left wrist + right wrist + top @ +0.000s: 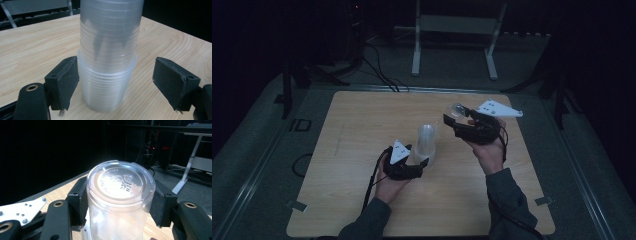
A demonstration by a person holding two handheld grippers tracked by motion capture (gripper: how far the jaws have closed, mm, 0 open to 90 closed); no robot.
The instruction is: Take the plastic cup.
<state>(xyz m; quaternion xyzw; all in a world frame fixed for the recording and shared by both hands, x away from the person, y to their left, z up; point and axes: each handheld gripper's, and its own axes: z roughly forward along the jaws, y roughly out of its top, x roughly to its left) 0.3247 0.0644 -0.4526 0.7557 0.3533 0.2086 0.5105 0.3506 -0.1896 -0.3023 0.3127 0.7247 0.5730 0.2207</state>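
While the pale wooden table (362, 150) lay broad under both my arms, with grey floor round it and a white metal stand (457, 30) beyond its far edge, I had my two tongs over its middle. On the table, a little nearer me than the centre, stood the stack of clear plastic cups (426, 142), upside down, ribbed, the upper ones nested over the lower. My left gripper (412, 167) was at the foot of that stack with its jaws spread wide around the bottom cup: in the left gripper view one pad (67, 80) lay just against the cup wall while the other pad (172, 80) stood clear of it, so nothing was clamped. My right gripper (455, 117) was up off the table, to the right of the stack and farther from me, closed on a single clear cup (120, 202); both pads pressed its sides, and its embossed round base (120, 182) faced the right gripper's camera
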